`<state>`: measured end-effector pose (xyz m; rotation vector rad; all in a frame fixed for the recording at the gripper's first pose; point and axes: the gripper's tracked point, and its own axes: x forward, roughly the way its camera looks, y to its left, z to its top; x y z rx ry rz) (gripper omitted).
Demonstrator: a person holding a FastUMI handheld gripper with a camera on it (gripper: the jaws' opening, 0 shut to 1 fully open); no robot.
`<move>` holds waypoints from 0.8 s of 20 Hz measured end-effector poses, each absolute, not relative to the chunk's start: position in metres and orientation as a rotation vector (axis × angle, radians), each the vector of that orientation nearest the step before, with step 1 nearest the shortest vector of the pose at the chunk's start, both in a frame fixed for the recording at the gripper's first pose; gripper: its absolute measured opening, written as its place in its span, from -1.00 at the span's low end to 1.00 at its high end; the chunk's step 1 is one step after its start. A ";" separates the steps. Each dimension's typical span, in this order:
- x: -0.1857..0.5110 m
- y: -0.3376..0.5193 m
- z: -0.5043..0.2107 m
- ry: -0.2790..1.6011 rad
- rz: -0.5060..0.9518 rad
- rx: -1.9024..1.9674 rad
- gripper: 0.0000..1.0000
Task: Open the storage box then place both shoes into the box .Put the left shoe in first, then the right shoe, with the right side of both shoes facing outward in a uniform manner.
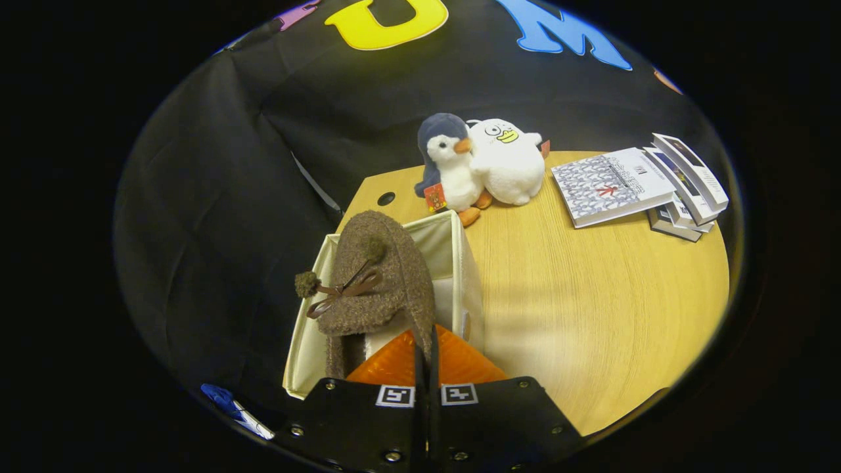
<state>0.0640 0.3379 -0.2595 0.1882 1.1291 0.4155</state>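
A brown fuzzy shoe (378,276) with a brown bow and two pompoms hangs toe-up over the open cream storage box (463,263). My gripper (426,345) is shut on the shoe's rim, and the fingers nearly meet around that thin edge. The shoe's lower part reaches down inside the box, close to its left wall. The box stands at the table's left end, just ahead of the fingers, and the shoe and fingers hide much of its inside.
On the wooden table (591,295) beyond the box sit a plush penguin (447,167) and a white plush duck (509,164). A few books (614,184) lie farther right. A cable hole (386,198) is near the table's back corner.
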 end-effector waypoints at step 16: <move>0.095 0.294 -0.194 0.823 0.442 0.089 0.95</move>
